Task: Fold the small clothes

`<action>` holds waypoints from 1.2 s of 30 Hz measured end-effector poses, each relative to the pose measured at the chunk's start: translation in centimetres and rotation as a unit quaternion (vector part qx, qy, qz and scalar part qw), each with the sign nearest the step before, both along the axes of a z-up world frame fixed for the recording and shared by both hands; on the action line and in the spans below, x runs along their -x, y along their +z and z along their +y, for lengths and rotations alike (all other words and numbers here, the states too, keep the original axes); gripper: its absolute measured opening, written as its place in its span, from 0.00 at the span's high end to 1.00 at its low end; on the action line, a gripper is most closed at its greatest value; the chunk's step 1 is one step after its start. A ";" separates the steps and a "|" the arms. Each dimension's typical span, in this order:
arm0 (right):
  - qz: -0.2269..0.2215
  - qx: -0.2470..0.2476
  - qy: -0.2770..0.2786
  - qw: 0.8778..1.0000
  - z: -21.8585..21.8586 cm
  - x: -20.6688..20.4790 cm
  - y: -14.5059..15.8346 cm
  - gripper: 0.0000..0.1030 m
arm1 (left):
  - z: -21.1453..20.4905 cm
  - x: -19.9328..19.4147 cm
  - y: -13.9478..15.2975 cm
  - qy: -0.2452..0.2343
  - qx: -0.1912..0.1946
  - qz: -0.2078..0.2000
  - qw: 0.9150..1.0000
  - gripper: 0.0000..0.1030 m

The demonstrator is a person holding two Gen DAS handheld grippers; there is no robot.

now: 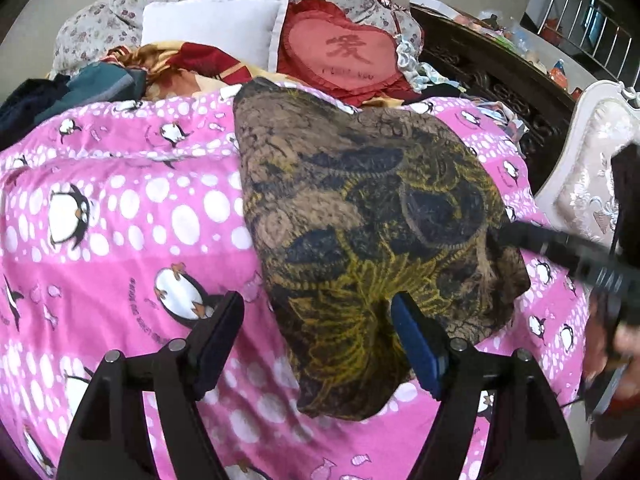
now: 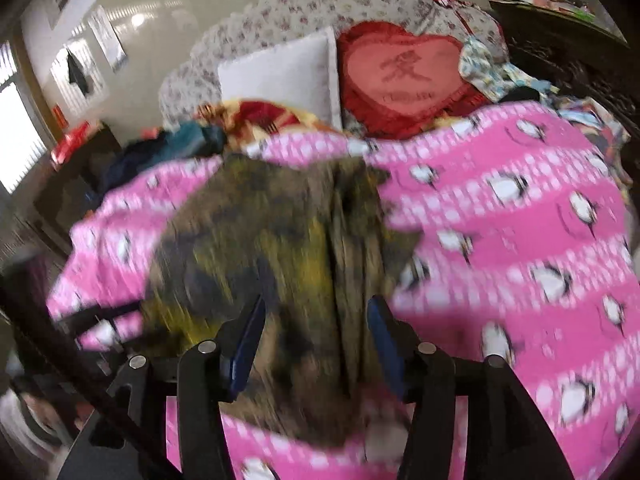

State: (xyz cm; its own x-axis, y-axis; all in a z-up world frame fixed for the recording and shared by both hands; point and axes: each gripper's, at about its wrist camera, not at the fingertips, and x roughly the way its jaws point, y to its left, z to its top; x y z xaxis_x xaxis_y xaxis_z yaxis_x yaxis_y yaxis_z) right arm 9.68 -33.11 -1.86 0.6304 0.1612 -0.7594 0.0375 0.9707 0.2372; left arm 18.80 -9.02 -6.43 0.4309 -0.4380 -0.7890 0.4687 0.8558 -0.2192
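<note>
A small brown garment (image 1: 368,216) with dark and yellow patterning lies folded on a pink penguin-print quilt (image 1: 120,208). My left gripper (image 1: 318,344) is open above the garment's near left edge, holding nothing. My right gripper (image 2: 316,348) is open, its jaws standing on either side of the garment's near part (image 2: 280,240); that view is motion-blurred. Part of the right gripper shows at the right edge of the left wrist view (image 1: 576,256), by the garment's right side.
A white pillow (image 1: 216,28), a red heart cushion (image 1: 344,52) and a pile of dark clothes (image 1: 80,88) lie at the bed's far end. A dark carved cabinet (image 1: 504,88) and a white padded headboard (image 1: 588,176) stand to the right.
</note>
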 end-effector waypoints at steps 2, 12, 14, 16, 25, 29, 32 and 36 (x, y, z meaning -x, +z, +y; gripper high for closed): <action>0.005 -0.005 0.004 1.000 0.4 0.8 -1.4 0.62 | -0.3 0.2 -0.7 -0.001 -0.006 0.007 1.000 0.27; -0.046 -0.021 0.053 0.997 2.4 5.8 0.7 0.91 | -0.3 2.9 -1.6 -0.049 -0.032 0.010 0.998 0.27; -0.030 -0.014 0.038 0.999 1.9 5.6 -0.7 0.92 | -0.6 3.1 -2.3 -0.052 -0.044 0.006 0.998 0.26; -0.010 -0.013 0.021 1.000 1.5 4.4 -2.6 0.91 | -0.7 2.6 -3.6 -0.043 -0.050 0.025 0.998 0.26; -0.057 -0.040 -0.018 0.997 -0.4 4.2 -0.4 0.48 | 2.1 2.0 0.3 -0.014 -0.004 -0.006 1.000 0.18; -0.063 -0.048 -0.040 0.996 -1.2 2.0 0.5 0.31 | 3.0 -0.6 0.9 0.020 0.036 0.013 0.999 0.15; -0.049 -0.039 -0.051 0.997 -1.1 0.2 -0.2 0.31 | 3.2 -2.1 0.9 0.049 0.045 0.013 0.998 0.15; -0.074 -0.036 -0.065 0.994 -1.3 -0.5 0.7 0.31 | 2.6 -4.0 1.3 0.060 0.034 -0.004 0.998 0.15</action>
State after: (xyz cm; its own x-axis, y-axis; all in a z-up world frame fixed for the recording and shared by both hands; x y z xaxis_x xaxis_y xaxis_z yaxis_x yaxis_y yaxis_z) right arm 10.20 -34.40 -1.15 0.7540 0.1222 -0.6454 0.1200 0.9404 0.3183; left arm 22.75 -6.40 -5.18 0.4897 -0.4344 -0.7559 0.3650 0.8895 -0.2747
